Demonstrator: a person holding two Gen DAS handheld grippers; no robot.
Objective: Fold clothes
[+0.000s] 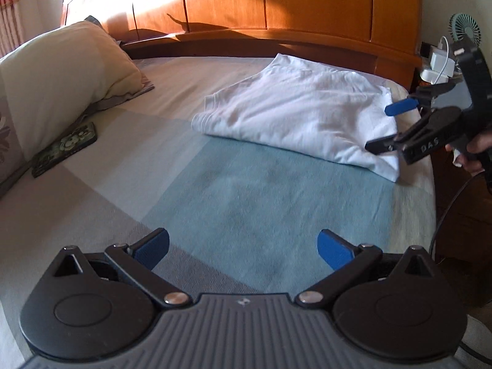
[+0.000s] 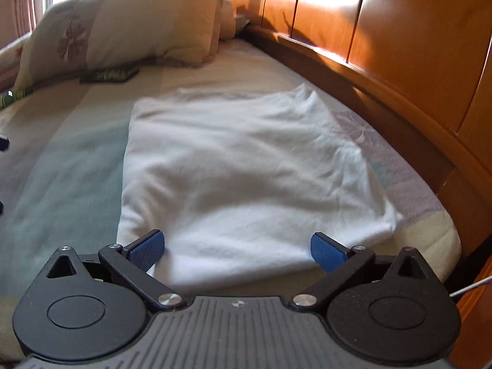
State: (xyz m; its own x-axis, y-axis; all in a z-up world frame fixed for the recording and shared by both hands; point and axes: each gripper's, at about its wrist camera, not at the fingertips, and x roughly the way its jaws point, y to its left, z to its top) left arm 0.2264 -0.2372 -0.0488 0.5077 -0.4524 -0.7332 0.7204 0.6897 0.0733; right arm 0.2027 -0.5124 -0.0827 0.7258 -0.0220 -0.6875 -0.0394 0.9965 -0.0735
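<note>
White shirt (image 2: 233,166) folded compact, directly ahead of right gripper (image 2: 236,250); left gripper (image 1: 243,247) well apart; both spread, empty; folding apparently near complete.

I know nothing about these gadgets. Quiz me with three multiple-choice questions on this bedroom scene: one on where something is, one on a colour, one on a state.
1. Where does the phone lie?
A. On the white garment
B. On the bed beside the pillow
C. On the headboard

2. What colour are the pads on the jaws?
A. Blue
B. Red
C. Yellow

3. How are the jaws of the right gripper set?
A. Clamped on the garment
B. Shut on nothing
C. Open

Answers:
1 B: it rests on the sheet next to the pillow.
2 A: both pads look blue.
3 C: they stand apart over the white garment, gripping nothing.
</note>
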